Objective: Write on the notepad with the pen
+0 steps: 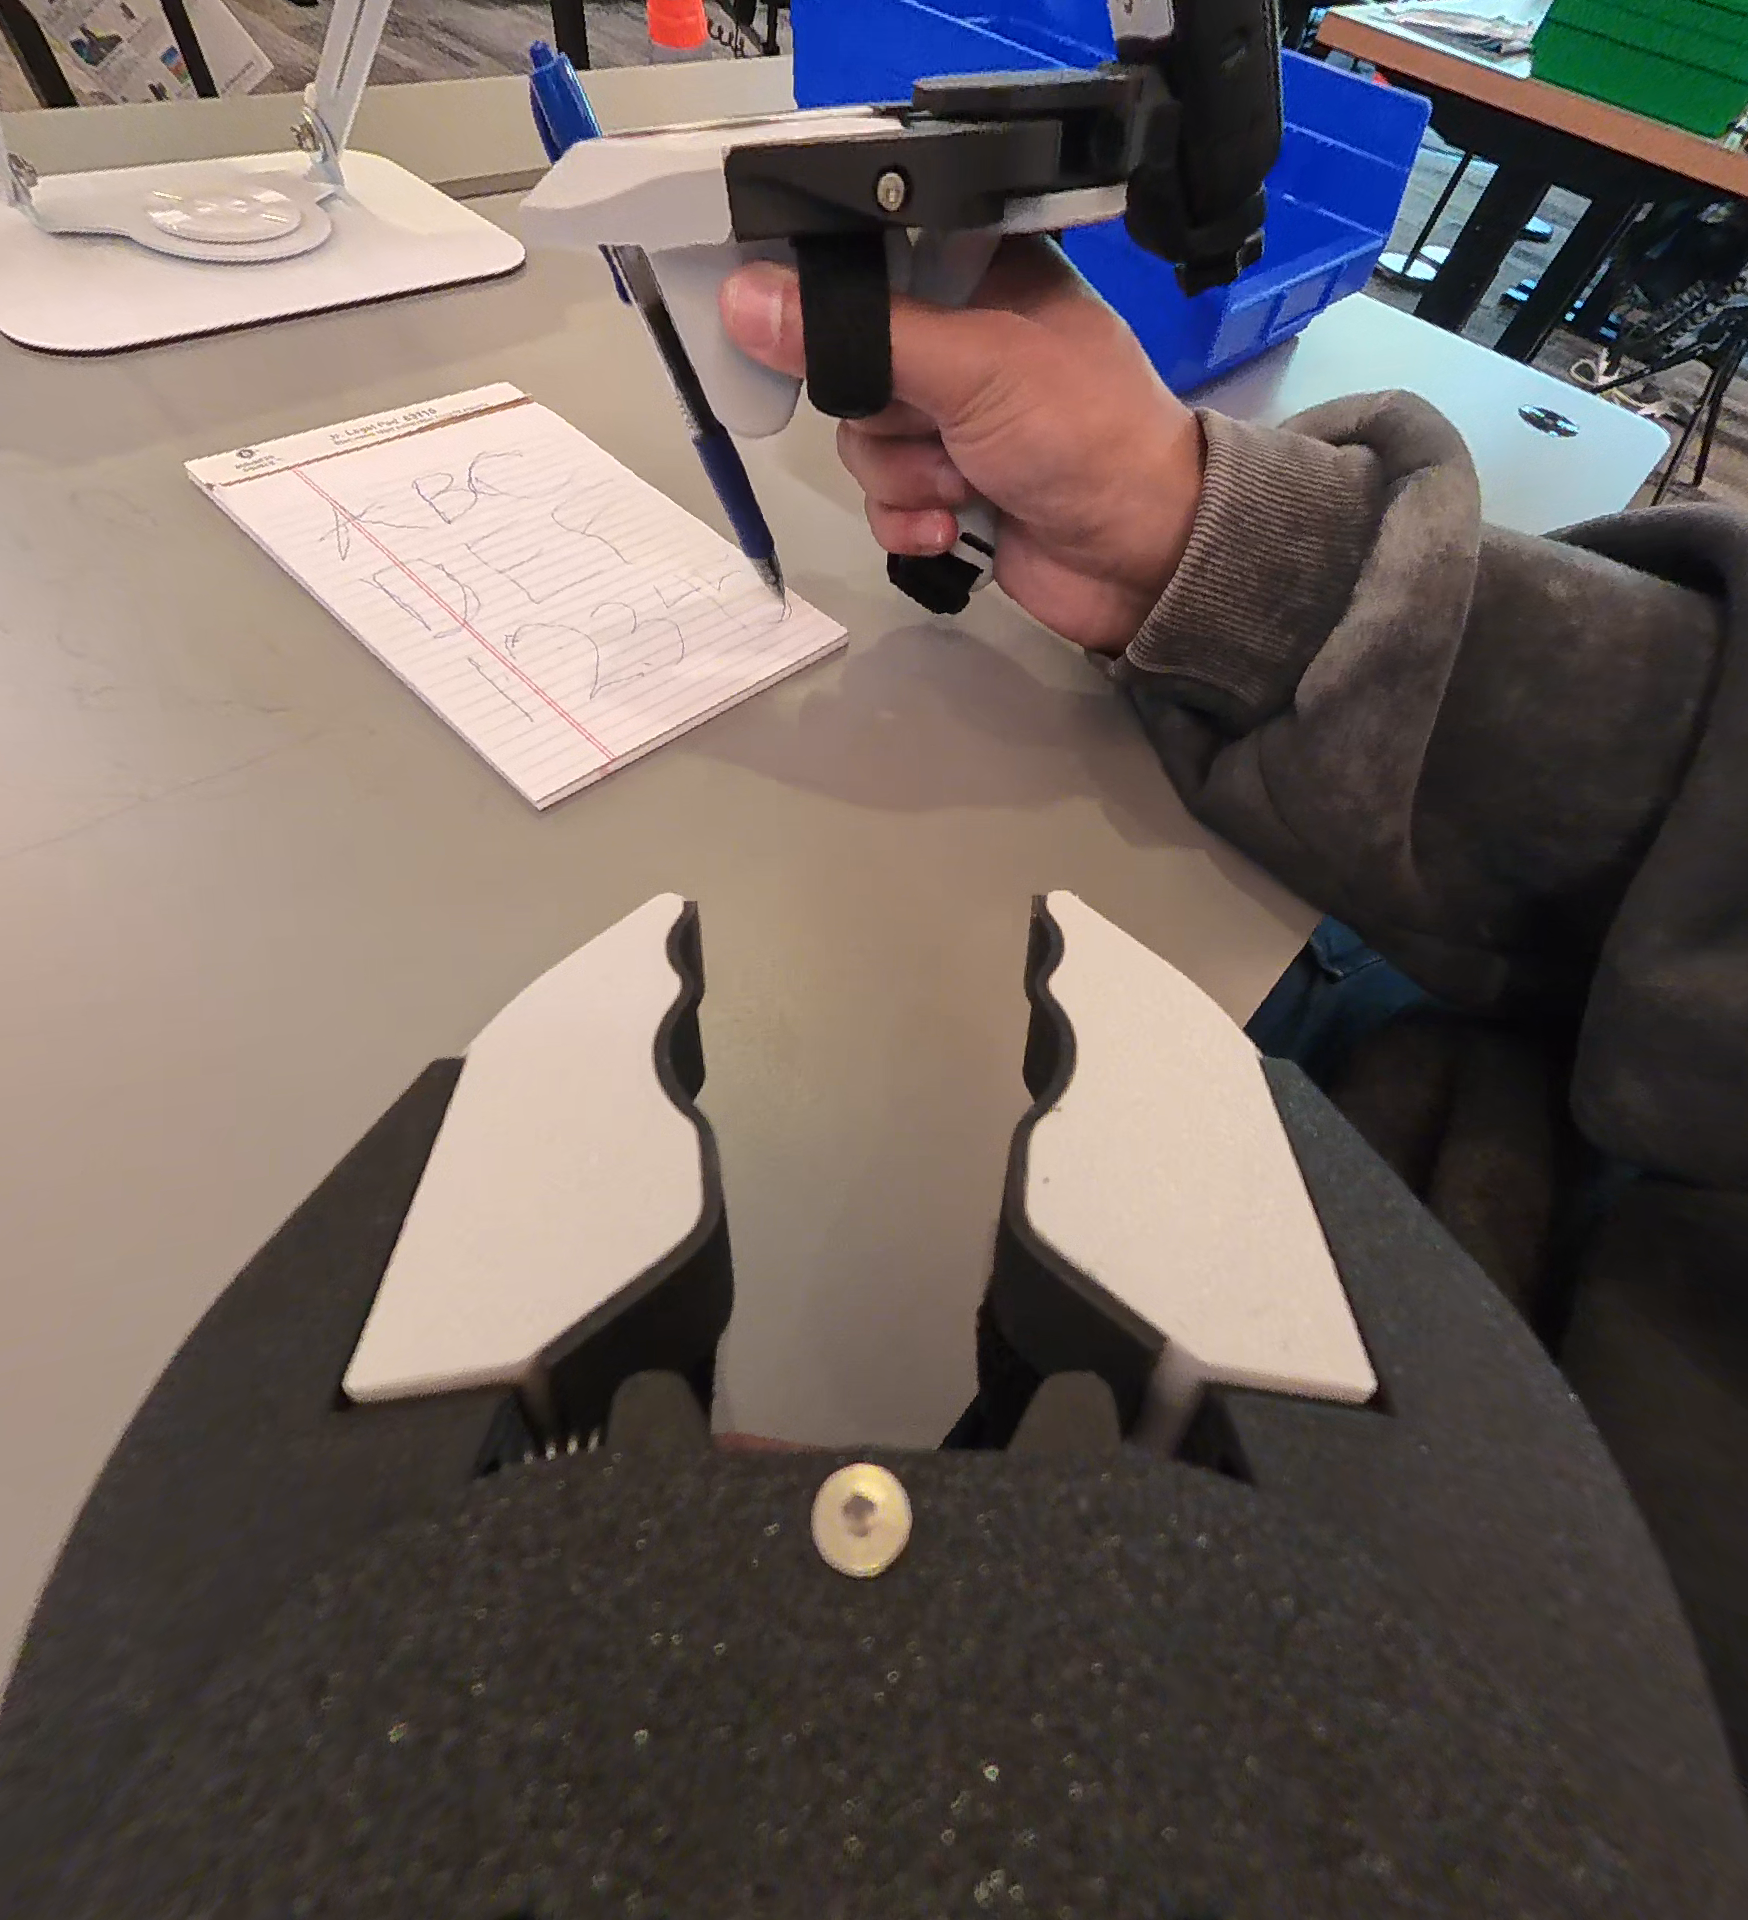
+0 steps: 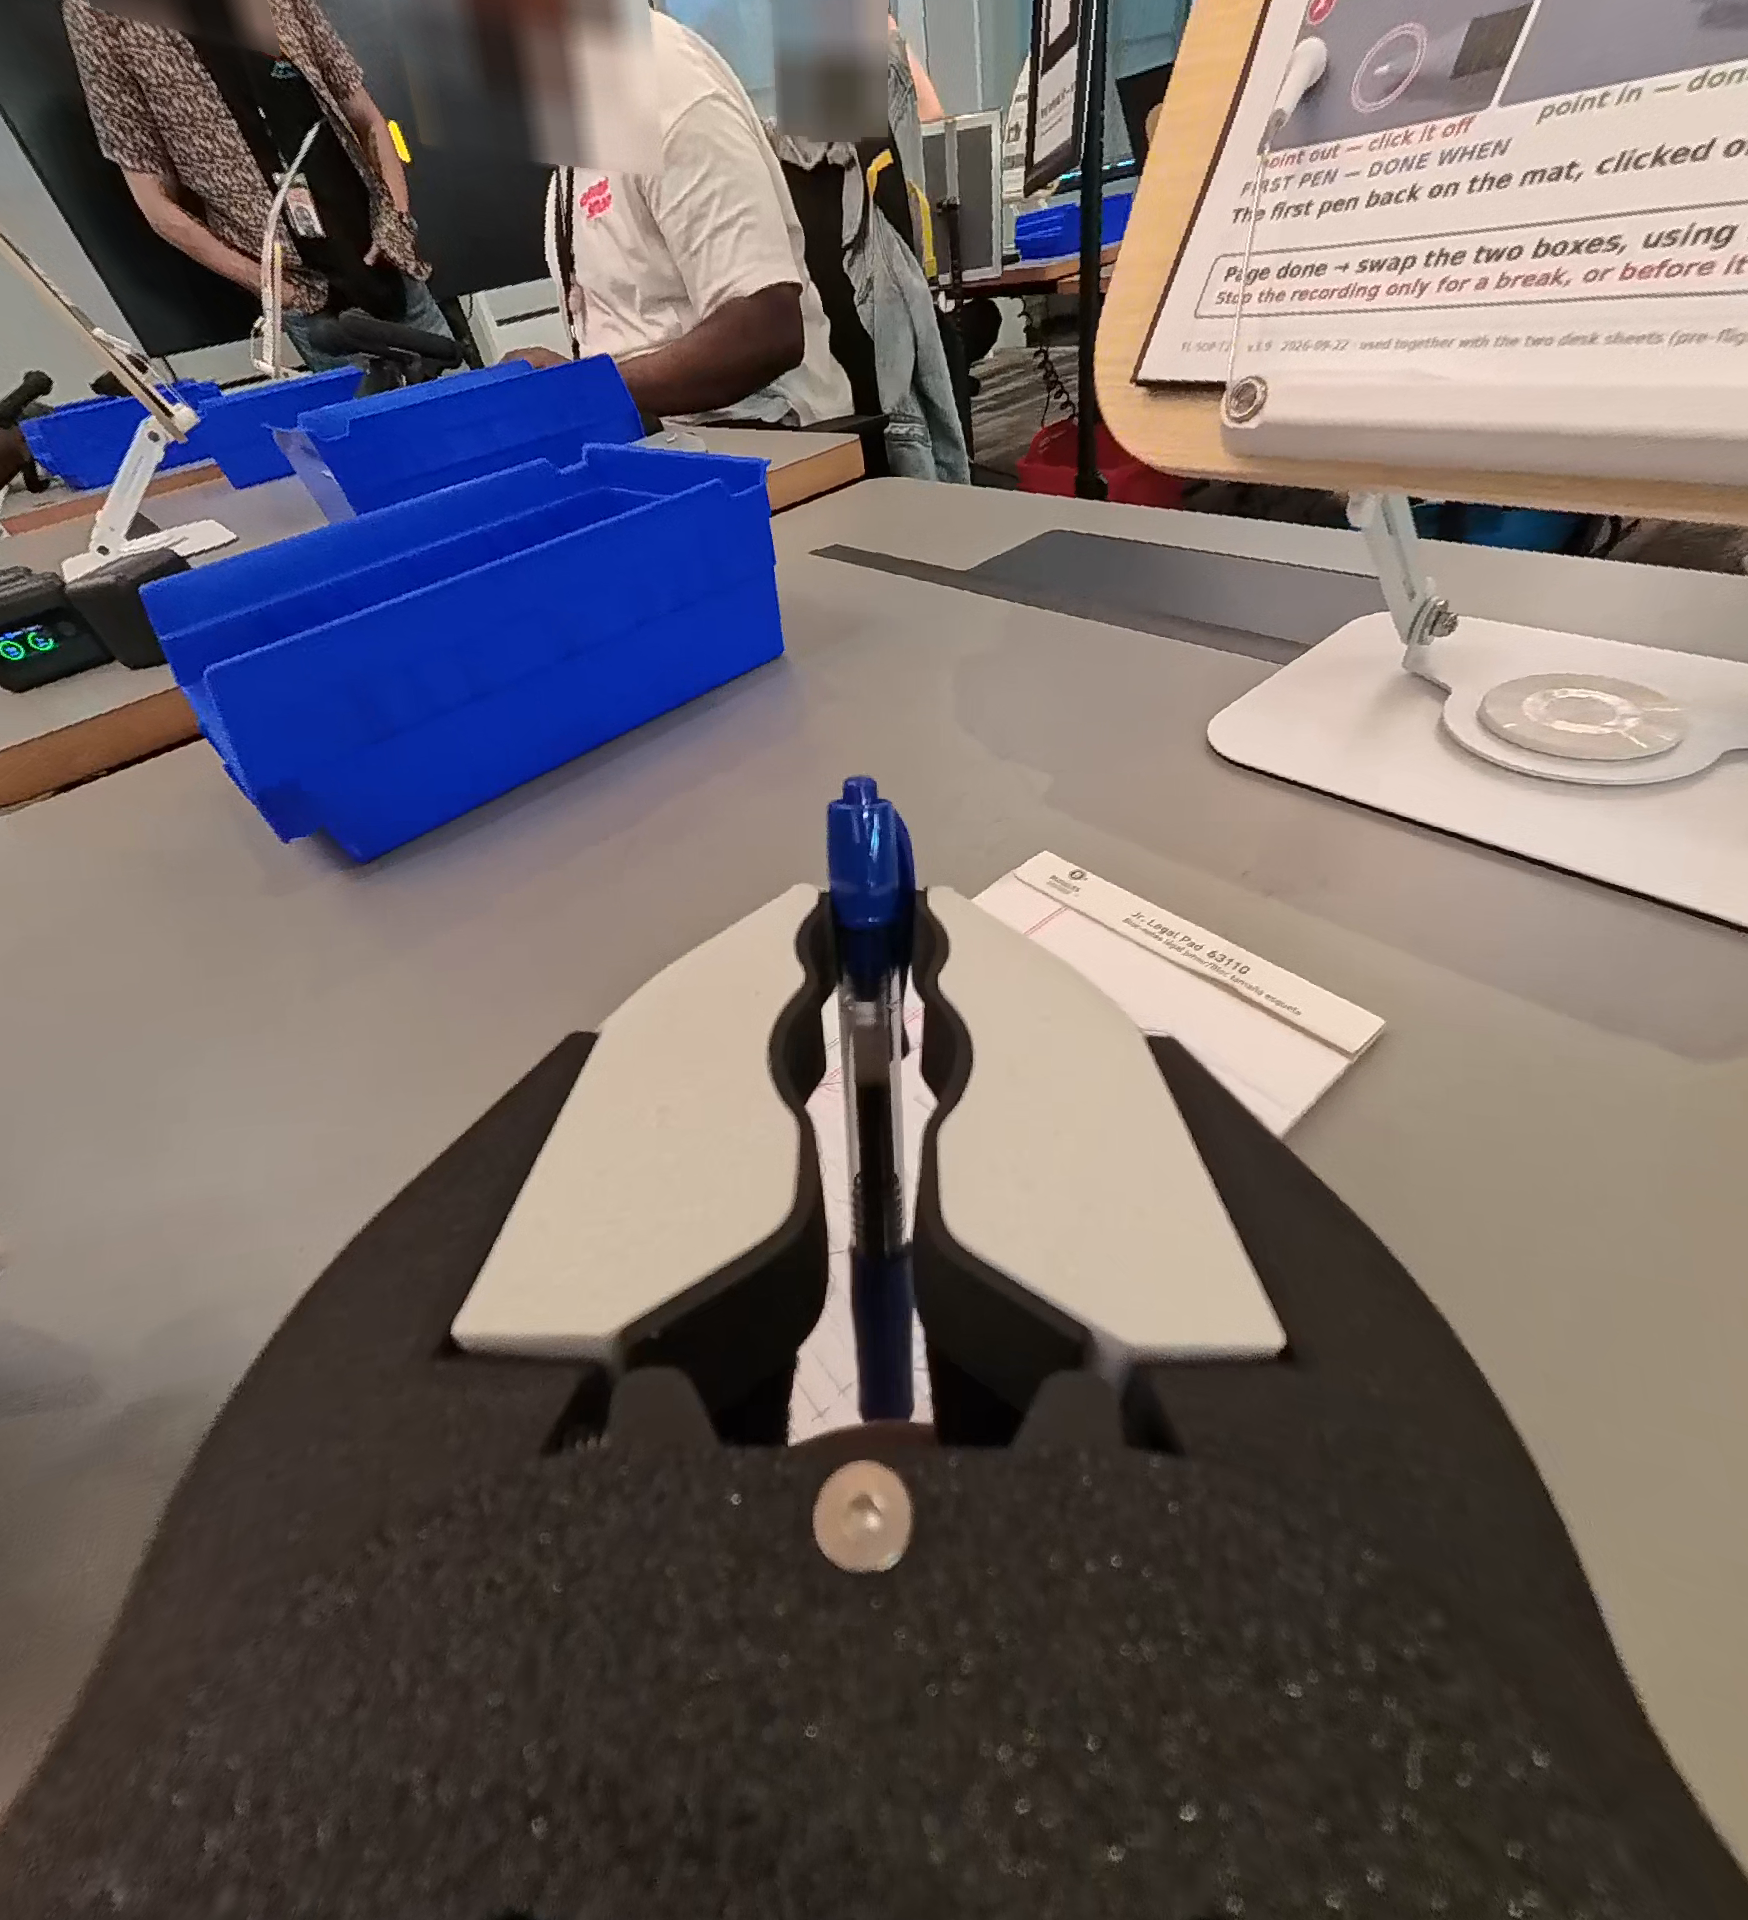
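The notepad (image 1: 517, 592) lay flat on the grey bench (image 1: 174, 935), its ruled page already bearing several rows of handwriting. The right claw (image 2: 870, 997) was clenched on the blue pen (image 1: 735, 499), held steeply so the tip touched the page's near corner, apparently mid-stroke. The left claw (image 1: 865, 935) hovered released and empty, well apart. A blue bin (image 2: 475, 644) and white stand base (image 1: 215, 239) sat behind, obstructing nothing.

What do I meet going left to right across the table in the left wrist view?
White stand base → notepad → pen in the right gripper → hand → grey sleeve.
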{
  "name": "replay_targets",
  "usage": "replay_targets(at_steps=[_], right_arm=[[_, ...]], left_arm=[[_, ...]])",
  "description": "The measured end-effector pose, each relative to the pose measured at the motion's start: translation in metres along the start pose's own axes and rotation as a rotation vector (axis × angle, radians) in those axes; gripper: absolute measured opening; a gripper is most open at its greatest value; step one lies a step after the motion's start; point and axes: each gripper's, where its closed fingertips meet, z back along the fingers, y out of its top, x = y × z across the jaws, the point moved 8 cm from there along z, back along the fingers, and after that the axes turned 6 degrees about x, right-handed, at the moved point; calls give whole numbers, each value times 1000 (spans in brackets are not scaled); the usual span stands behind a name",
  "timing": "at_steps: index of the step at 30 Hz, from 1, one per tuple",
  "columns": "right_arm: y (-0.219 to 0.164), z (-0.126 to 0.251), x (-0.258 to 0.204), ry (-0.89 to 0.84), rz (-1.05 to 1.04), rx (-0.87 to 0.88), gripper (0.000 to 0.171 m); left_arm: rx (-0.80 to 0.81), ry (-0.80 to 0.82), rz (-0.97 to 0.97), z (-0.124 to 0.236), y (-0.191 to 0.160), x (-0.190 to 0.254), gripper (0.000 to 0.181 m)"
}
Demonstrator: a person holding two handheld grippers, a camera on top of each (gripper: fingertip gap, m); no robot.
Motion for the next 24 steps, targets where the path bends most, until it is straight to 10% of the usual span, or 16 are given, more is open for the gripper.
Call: replay_targets(at_steps=[24], right_arm=[[2,-8,12,1,8,-7,13]], left_arm=[[-12,0,-2,-2,-2,-1,59]])
